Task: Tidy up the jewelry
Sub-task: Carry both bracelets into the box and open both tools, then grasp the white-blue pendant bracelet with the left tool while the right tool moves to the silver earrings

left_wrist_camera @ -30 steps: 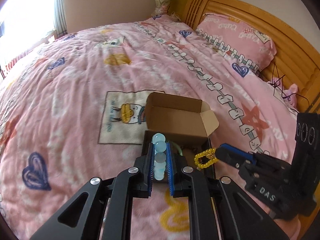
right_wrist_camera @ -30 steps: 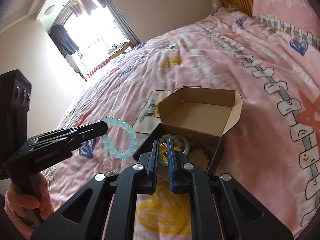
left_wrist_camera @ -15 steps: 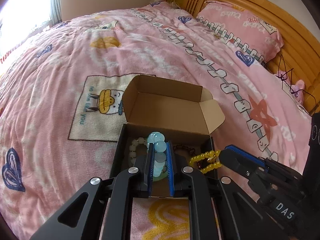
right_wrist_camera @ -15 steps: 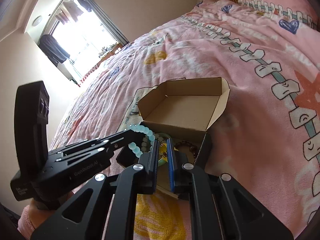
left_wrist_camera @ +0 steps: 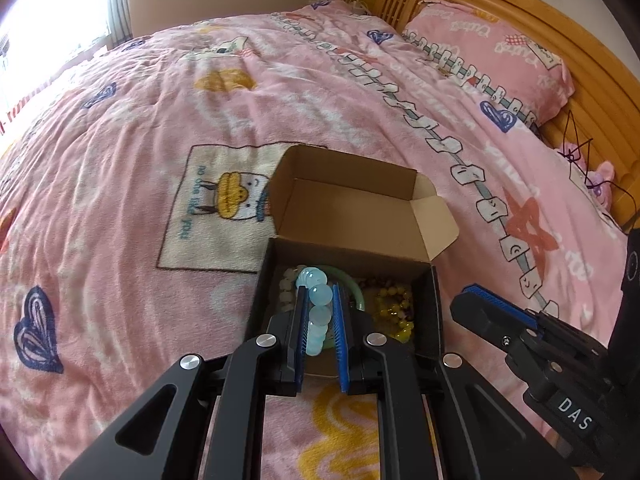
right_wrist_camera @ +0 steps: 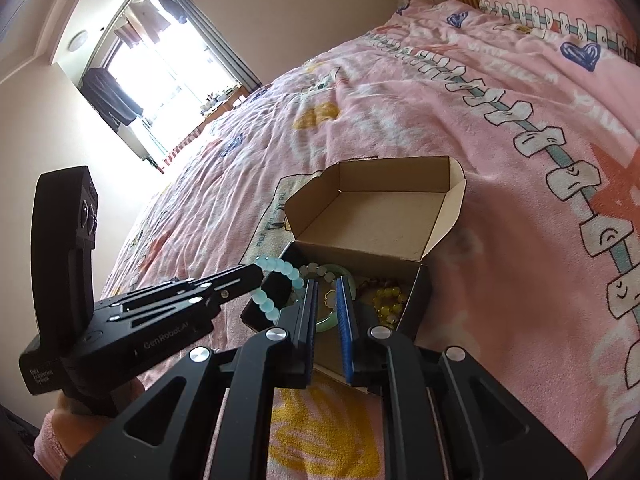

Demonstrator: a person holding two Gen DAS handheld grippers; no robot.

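**Pale blue bracelet held over the open jewelry box**

The pale blue bead bracelet [left_wrist_camera: 318, 312] is pinched between the blue-padded fingers of the left gripper [left_wrist_camera: 320, 312], its beads running up the gap and looping out past the fingertips, directly above the open cardboard box [left_wrist_camera: 352, 216]. Inside the box lie a yellow bead bracelet [left_wrist_camera: 394, 310], a green bangle [left_wrist_camera: 354, 284], a string of whitish beads [left_wrist_camera: 285, 292] and some dark brownish beads [left_wrist_camera: 380, 282].

The right gripper [right_wrist_camera: 326, 312] holds nothing; its fingers stand slightly parted over the box's near edge. In the left wrist view its side carries a white "DAS" label; in the right wrist view the left gripper's body reads "Gen Robot.AI".

The box sits lid-up on a pink blanket [left_wrist_camera: 120, 184] printed with hearts, stars and a cartoon panel with small lettering too blurred to read. Behind are a pink pillow [left_wrist_camera: 488, 56], a wooden headboard [left_wrist_camera: 568, 36] and a bright window [right_wrist_camera: 168, 68].
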